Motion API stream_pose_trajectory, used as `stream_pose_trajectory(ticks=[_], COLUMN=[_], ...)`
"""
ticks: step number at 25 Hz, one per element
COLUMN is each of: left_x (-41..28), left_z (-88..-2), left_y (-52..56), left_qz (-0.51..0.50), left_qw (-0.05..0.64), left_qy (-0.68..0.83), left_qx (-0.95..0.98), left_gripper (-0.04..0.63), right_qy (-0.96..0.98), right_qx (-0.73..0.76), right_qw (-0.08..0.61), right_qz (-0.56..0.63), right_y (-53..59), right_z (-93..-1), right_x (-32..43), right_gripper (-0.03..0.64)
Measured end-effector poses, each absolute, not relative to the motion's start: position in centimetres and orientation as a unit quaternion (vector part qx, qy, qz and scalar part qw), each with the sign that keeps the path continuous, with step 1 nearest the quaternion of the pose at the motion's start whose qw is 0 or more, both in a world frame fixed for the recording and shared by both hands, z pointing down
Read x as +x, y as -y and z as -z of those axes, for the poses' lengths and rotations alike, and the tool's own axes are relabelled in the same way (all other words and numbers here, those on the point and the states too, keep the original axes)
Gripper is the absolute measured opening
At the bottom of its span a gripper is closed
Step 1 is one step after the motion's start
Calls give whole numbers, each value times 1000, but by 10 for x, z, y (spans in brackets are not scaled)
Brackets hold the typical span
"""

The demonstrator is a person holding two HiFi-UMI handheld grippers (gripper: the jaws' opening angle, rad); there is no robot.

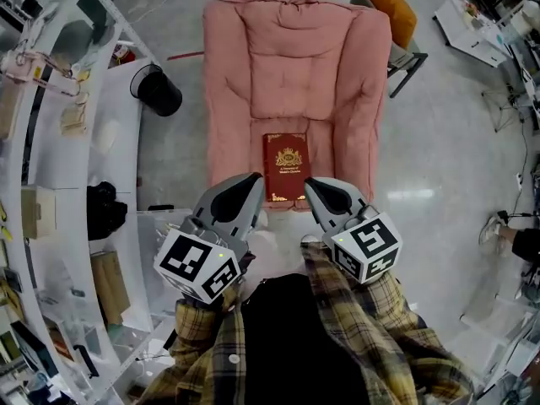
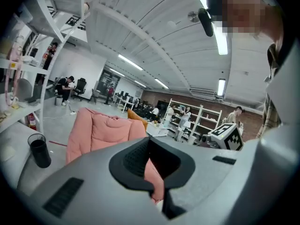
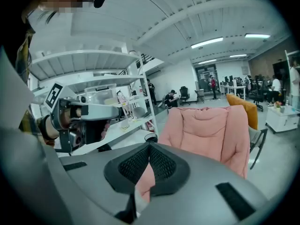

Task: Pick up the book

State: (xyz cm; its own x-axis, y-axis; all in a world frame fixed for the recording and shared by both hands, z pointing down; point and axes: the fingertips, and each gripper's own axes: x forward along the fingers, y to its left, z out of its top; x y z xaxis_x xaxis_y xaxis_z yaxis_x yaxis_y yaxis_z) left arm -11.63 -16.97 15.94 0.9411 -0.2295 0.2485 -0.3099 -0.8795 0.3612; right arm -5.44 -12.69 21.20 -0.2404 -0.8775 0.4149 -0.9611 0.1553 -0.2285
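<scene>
Left tool (image 1: 251, 184), right tool (image 1: 314, 188) shut; book (image 1: 287, 168) lengthwise away.

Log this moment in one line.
book: red, flat on pink armchair seat, not gripped | left hand-held gripper: shut, empty | right hand-held gripper: shut, empty

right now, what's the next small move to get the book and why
Probably open the right gripper before reaching in. Both it and the left gripper have their jaws together and hold nothing, while the red book lies flat on the pink chair, untouched, just ahead of both. Shut jaws couldn't take its near edge.
</scene>
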Motion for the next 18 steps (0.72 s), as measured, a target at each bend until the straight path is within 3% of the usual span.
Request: stream_pose_trajectory(ticks=[10,18], left_x=[-112,-96], left_z=[-208,-270], left_y=[195,197], left_qz=[-179,-221], left_qw=[210,269], left_qy=[20,6], left_qx=[961,937], left_gripper=[3,3], right_qy=[673,646], right_qx=[686,690], right_qw=[72,61], right_qz=[-267,-321], right_y=[142,129], right_z=[-229,-267], right_x=[-64,-55], right_gripper=[17,17])
